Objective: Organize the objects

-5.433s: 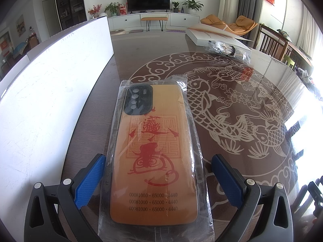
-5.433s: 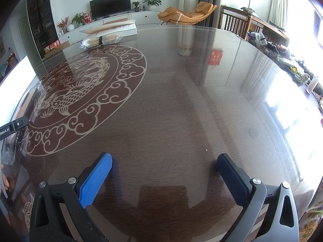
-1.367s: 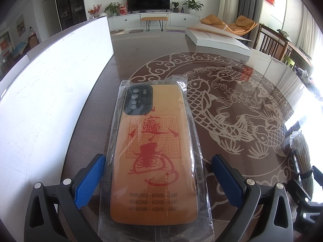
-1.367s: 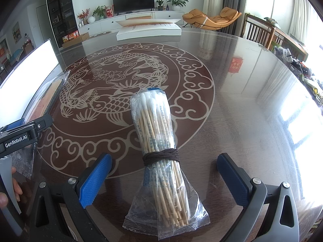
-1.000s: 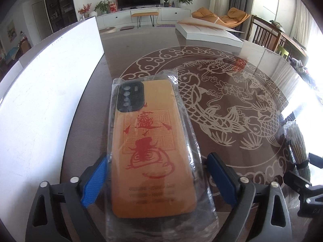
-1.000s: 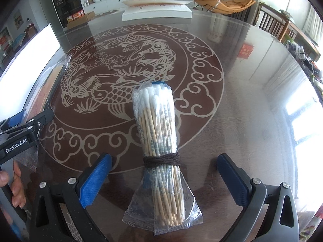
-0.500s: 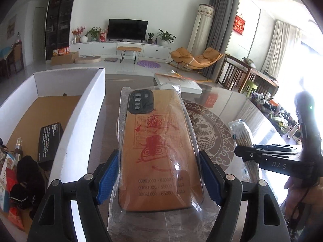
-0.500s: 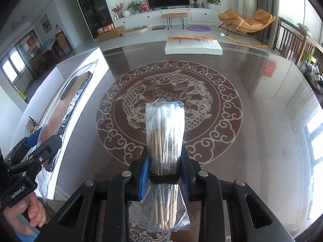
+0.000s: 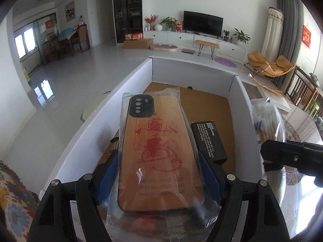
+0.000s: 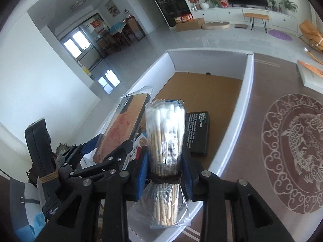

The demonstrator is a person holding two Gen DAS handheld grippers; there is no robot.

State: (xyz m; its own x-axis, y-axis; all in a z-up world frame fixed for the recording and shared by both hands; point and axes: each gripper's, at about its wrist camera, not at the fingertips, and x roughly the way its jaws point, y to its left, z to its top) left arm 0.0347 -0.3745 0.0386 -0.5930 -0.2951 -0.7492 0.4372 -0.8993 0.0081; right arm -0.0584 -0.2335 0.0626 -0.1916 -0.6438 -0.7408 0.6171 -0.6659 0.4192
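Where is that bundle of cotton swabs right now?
In the right wrist view, the cotton swabs sit between the right gripper's fingers, above the white box's near end, beside the phone case.

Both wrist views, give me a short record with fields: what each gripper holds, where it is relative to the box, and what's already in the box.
left gripper: shut on the bagged phone case, held above the white box
right gripper: jaws opening, bagged cotton swabs between its pads, over the box's near end
box contents: black carton lying on the brown floor; other items at the near end mostly hidden
table: dark top with a fish medallion, beside the box
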